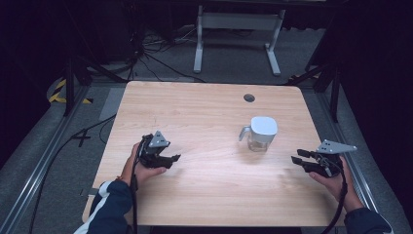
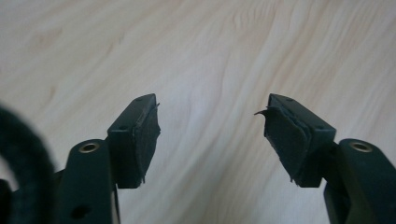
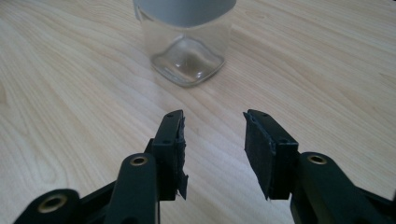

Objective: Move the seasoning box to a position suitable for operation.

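Right of centre in the high view, a clear glass jug [image 1: 259, 132] with a white lid stands upright on the wooden table [image 1: 204, 112]. At lower right the right gripper [image 1: 301, 159] points toward it, jaws parted and empty — near, not touching. At lower left the left gripper [image 1: 171, 159] gapes over bare wood, well apart from the jug.

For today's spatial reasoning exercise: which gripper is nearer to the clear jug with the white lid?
Right. The right gripper sits just off the jug, jaws open and aimed at it. The left gripper is across the table, farther away, jaws open over bare wood.
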Motion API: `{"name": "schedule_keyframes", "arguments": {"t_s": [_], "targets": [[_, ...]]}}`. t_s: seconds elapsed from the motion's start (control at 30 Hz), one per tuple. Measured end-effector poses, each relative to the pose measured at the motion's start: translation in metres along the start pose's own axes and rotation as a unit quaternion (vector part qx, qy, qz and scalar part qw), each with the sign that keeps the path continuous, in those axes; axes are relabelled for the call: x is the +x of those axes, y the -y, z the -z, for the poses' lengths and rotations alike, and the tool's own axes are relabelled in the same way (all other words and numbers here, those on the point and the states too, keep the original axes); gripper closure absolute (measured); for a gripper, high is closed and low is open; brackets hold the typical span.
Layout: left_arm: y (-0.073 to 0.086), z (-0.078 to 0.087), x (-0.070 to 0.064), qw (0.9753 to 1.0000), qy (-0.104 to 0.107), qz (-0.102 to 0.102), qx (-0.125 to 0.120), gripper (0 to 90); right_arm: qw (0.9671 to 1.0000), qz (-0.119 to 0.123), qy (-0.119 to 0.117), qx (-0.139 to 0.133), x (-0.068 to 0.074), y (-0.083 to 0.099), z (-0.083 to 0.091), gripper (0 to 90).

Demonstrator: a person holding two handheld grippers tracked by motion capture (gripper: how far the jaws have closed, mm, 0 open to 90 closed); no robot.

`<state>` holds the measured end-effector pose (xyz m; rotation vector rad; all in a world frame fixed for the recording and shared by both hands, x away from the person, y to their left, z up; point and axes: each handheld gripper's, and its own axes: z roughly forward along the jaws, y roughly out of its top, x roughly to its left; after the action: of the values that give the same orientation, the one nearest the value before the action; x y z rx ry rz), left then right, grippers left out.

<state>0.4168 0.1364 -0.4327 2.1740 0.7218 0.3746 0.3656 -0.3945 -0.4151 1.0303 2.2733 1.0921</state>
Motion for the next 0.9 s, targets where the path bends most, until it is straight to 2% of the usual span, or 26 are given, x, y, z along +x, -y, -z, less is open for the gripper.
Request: {"name": "schedule_keyframes", "arguments": {"t_s": [0.03,0.1,0.17,0.2,0.23,0.27,0.3,0.43,0.57,0.73,0.8,0.9], "targets": [[-0.008,-0.004,-0.001,0.9999,0.002,-0.007,-0.008,37.3,1.0000,-0.003,-0.002,-0.004,0.000,-0.005,-0.001,59.5],[-0.022,-0.014,-0.005,0.9997,0.012,-0.007,-0.020,39.1,0.9999,0.007,-0.006,-0.011,0.001,-0.015,-0.002,61.3],[-0.037,-0.025,-0.010,0.9993,0.014,-0.028,-0.022,40.4,0.9995,0.025,-0.007,-0.016,0.001,-0.026,-0.003,64.4],[-0.045,-0.030,-0.013,0.9990,0.017,-0.031,-0.028,42.6,0.9993,0.030,-0.011,-0.018,0.000,-0.031,-0.004,66.4],[-0.045,-0.030,-0.013,0.9990,0.017,-0.031,-0.028,45.0,0.9993,0.030,-0.011,-0.018,0.000,-0.031,-0.004,66.4],[-0.056,-0.037,-0.017,0.9982,0.019,-0.045,-0.035,45.0,0.9990,0.037,-0.016,-0.018,-0.001,-0.036,-0.005,68.0],[-0.064,-0.041,-0.020,0.9979,0.020,-0.048,-0.038,48.7,0.9986,0.049,-0.014,-0.014,-0.003,-0.042,-0.007,72.4],[-0.091,-0.058,-0.033,0.9958,0.029,-0.066,-0.057,55.0,0.9987,0.048,-0.009,-0.017,-0.014,-0.056,-0.014,80.8],[-0.111,-0.072,-0.045,0.9938,0.045,-0.070,-0.074,63.8,0.9987,0.049,-0.007,-0.009,-0.017,-0.065,-0.021,86.2],[-0.136,-0.084,-0.057,0.9887,0.074,-0.074,-0.107,77.2,0.9986,0.052,-0.009,-0.003,-0.013,-0.068,-0.028,85.6],[-0.145,-0.088,-0.061,0.9875,0.072,-0.078,-0.116,80.5,0.9984,0.055,-0.012,-0.002,-0.012,-0.068,-0.028,85.6],[-0.156,-0.094,-0.066,0.9863,0.083,-0.074,-0.122,83.5,0.9983,0.056,-0.015,0.001,-0.010,-0.068,-0.028,86.4]]}}
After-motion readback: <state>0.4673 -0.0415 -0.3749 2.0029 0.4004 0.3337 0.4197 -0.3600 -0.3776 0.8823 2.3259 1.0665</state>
